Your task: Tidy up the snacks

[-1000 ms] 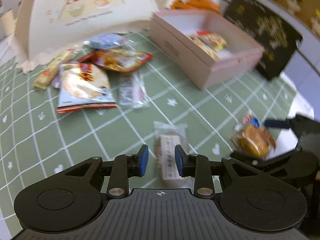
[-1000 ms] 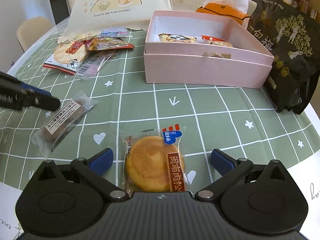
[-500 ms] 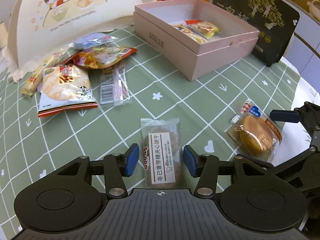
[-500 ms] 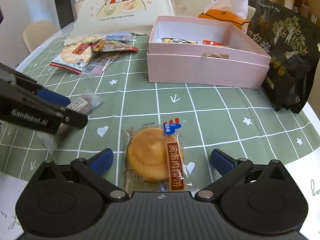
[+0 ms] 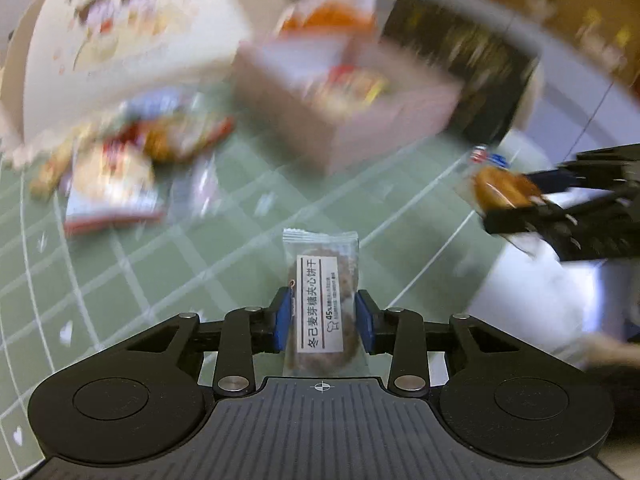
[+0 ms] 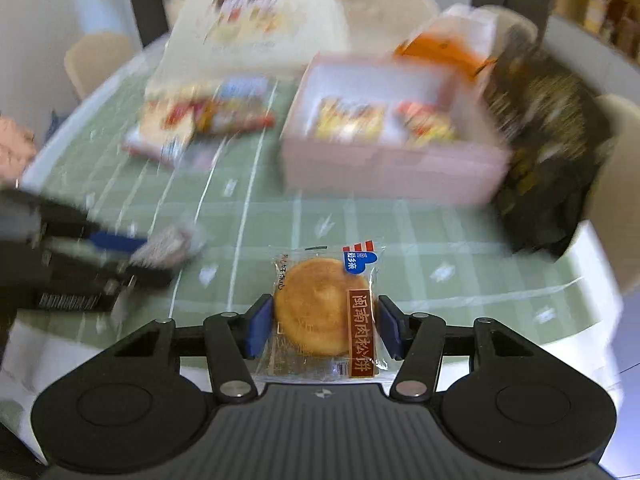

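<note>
Both claws tilt down over the table (image 6: 320, 216). My left gripper (image 5: 323, 326) just closed on the biscuit bar (image 5: 320, 292), right gripper (image 6: 323, 326) on the round cake pack (image 6: 320, 304); both packs lifted off the cloth since before. Pink box (image 6: 384, 168) toward the far edge holds two snack packs (image 6: 384, 120).

I count two grippers, left gripper (image 5: 323, 322) and right gripper (image 6: 323, 330), each holding one packet: one brown biscuit packet (image 5: 321, 300) and one round golden cake packet (image 6: 325, 306). There is one pink box (image 6: 384, 168) with two wrapped snacks I can make out inside it. One loose snack pile (image 6: 200, 124) is too blurred for me to count. One cream printed bag (image 6: 256, 12), one dark bag (image 6: 552, 152), one green checked tablecloth (image 6: 400, 236)
</note>
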Tool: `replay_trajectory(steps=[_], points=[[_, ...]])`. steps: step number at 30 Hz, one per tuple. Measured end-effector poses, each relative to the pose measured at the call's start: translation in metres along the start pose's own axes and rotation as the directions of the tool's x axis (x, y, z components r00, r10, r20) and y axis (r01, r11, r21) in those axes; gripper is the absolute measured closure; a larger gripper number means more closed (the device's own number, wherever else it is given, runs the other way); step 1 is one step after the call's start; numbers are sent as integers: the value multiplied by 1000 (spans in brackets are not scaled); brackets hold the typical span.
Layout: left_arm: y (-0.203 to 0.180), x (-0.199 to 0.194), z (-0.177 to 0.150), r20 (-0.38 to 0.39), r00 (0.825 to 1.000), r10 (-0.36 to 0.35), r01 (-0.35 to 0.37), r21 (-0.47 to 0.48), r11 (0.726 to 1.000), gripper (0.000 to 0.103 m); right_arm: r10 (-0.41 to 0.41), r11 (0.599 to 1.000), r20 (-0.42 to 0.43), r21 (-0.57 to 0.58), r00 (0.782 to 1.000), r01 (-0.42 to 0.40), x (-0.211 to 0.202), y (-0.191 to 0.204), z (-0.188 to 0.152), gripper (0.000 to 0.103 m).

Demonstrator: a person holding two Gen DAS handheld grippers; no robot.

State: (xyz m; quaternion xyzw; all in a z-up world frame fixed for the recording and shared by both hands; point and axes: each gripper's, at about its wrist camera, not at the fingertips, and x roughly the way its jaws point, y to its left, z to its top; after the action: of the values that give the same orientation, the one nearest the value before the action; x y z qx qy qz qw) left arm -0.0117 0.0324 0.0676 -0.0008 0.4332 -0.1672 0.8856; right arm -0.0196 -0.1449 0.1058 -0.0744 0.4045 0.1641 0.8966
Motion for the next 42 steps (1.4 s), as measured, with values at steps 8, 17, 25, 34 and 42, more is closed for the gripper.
replay_trajectory(steps=[8,17,25,34,42], points=[[-4,-61,148,411,907,-89,97,0,995,64,-95,995,314,48,945,85,-77,-59,153,48],[1,111,178,121,981,-153,176,-217,960,61,-110,988,107,122,988,97,9,-78,200,48],[40,85,136,193,978,-84,149,-358,922,62,-52,990,36,133,998,47,73,-68,204,33],[129,10,42,107,978,178,-97,-521,848,64,212,974,-65,96,975,-206,140,51,224,29],[149,-27,-36,72,994,88,-29,-588,808,66,40,997,-176,-60,984,-51,273,146,248,29]])
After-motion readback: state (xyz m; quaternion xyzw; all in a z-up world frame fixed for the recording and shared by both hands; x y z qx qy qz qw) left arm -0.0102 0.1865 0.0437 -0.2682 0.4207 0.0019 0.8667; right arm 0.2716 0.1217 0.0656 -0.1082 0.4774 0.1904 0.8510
